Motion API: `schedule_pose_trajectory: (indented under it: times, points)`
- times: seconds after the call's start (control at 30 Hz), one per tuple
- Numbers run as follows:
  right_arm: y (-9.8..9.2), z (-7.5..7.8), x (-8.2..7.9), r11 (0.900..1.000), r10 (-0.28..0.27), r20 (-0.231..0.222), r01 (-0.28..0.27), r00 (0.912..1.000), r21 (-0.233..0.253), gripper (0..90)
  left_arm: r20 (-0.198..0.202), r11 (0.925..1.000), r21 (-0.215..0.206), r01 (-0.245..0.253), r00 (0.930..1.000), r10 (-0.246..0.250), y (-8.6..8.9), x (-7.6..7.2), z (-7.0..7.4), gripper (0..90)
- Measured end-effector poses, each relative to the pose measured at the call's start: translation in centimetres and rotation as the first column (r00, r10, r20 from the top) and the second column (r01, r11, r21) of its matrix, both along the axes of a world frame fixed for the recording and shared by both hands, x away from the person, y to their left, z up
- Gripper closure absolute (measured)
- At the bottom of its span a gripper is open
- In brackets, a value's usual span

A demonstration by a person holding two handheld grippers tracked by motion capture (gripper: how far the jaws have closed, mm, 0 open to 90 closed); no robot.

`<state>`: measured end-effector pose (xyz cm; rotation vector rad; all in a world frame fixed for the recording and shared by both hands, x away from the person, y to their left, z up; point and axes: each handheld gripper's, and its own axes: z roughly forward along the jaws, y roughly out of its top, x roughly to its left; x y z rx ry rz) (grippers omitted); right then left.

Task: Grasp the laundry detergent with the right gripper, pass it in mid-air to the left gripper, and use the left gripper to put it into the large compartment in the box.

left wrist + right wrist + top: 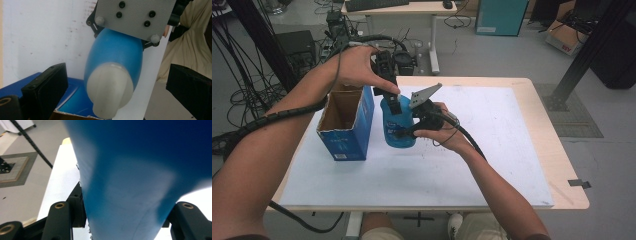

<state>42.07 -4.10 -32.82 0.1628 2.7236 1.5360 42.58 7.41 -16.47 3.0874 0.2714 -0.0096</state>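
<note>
Upright blue bottle (398, 131), whitish cap, beside open blue box (347, 131)

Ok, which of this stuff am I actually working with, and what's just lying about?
In play:
blue bottle, gripped by the right claw
its white cap, between the open left claw
open blue box beside it

Lying about:
far desk
teal bin
cardboard box
floor cables

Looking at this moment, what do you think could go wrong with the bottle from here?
The left gripper is open around the white cap; closing off-centre may miss it. The right gripper clamps the blue bottle, so twisting could slip or squeeze it. The open box stands close and could be knocked.
</note>
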Motion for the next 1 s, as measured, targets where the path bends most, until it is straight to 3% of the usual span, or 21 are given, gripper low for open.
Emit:
schedule_pose_trajectory:
  times: [0.13, 0.23, 0.4, 0.67, 0.9, 0.93, 0.97, 1.0]
  points:
    - [0.0, 0.2, -0.3, 1.000, 0.023, 0.004, -0.023, 0.9997, 0.005, 42.6, -0.019, 1.0000, -0.005, -0.006, 0.9998, 0.006, -0.2, -0.1, -0.7, 4.3]
    - [-0.3, 0.4, -0.2, 0.999, 0.049, 0.037, -0.049, 0.9981, 0.007, 42.6, -0.024, 0.9999, 0.008, -0.009, 0.9997, 0.009, -0.2, -0.2, -1.0, 4.4]
    - [-0.5, 0.6, -0.2, 0.999, 0.049, 0.053, -0.049, 0.9974, 0.008, 42.6, -0.038, 0.9998, 0.016, -0.012, 0.9992, 0.013, -0.5, -0.2, -1.6, 4.3]
    - [-0.4, 0.8, -0.5, 0.998, 0.059, 0.050, -0.060, 0.9970, 0.018, 42.6, -0.059, 0.9989, 0.044, 0.020, 0.9981, -0.017, -1.0, -0.3, -1.9, 4.4]
    - [-0.5, 0.9, -0.7, 0.998, 0.059, 0.037, -0.059, 0.9976, 0.012, 42.6, -0.054, 0.9983, 0.055, 0.022, 0.9984, -0.019, -1.2, -0.5, -1.9, 4.4]
    - [-0.5, 1.0, -0.6, 0.998, 0.060, 0.051, -0.062, 0.9969, 0.021, 42.6, -0.042, 0.9982, 0.054, 0.024, 0.9989, -0.022, -1.2, -0.6, -2.0, 4.4]
    - [-0.6, 1.1, -0.3, 0.997, 0.074, 0.095, -0.076, 0.9927, 0.017, 42.6, -0.042, 0.9982, 0.054, 0.024, 0.9989, -0.022, -1.2, -0.6, -2.0, 4.4]
    - [-0.6, 1.1, -0.7, 0.998, 0.061, 0.039, -0.062, 0.9974, 0.021, 42.5, -0.050, 0.9983, 0.052, 0.026, 0.9985, -0.024, -1.3, -0.7, -2.0, 4.4]
